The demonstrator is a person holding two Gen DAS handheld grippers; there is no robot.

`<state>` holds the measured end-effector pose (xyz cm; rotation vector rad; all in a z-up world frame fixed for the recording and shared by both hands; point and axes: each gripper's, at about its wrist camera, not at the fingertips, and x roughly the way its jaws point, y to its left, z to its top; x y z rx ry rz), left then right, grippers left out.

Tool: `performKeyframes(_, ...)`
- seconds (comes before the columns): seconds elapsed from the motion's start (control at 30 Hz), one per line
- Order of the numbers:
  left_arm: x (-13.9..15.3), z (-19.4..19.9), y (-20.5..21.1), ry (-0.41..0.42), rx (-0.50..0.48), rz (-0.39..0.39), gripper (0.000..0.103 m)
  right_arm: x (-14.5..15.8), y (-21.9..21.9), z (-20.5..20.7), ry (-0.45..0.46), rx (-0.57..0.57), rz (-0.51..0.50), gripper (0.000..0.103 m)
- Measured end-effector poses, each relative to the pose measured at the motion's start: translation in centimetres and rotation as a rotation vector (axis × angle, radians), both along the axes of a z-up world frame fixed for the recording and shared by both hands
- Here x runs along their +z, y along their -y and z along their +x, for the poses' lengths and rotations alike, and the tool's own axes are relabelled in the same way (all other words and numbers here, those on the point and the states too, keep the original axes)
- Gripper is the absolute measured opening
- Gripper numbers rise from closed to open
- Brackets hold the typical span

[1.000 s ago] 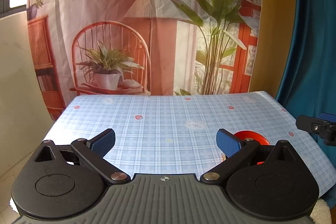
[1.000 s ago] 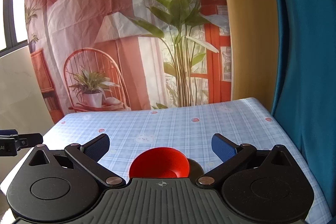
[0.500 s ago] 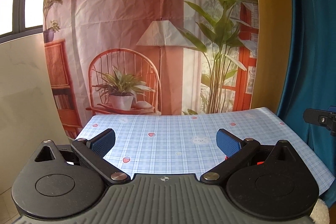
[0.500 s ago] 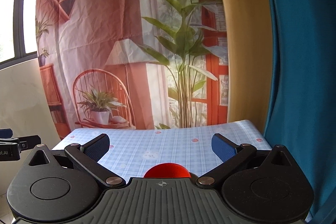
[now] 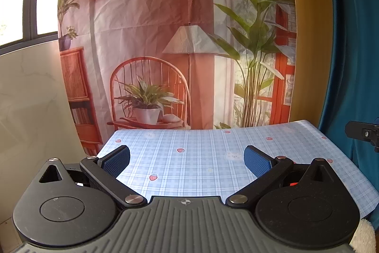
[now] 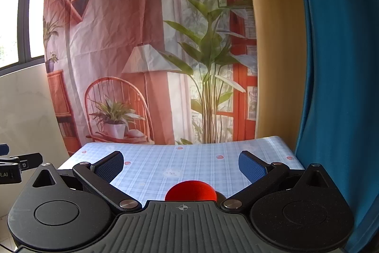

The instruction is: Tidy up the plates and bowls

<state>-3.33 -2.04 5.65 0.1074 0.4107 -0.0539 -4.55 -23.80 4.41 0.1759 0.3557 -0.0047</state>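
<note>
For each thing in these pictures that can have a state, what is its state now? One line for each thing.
Left tool: open, empty, above the table.
Right tool: open, empty, above the table.
Red bowl: on the table, near the right tool, mostly hidden by its body; not gripped.
Tablecloth: spread flat over the table.
Backdrop: hanging behind the table, creased.
Blue curtain: hanging at the right of the table.

Left gripper point(image 5: 187, 159): black linkage arms, silver pivot screws, blue textured pads point(image 5: 117, 160).
Right gripper point(image 6: 181, 164): same black build, ribbed grey housing, crosshair mark, blue pads point(image 6: 251, 166).
</note>
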Motion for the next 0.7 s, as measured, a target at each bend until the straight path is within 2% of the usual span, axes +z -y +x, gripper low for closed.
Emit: performKeyframes(0.7, -0.18, 0.46, -0.65, -0.026, -0.020, 0.000, 0.103, -0.50, 0.20, 0.37, -0.023, -0.010, 0.011, 0.103)
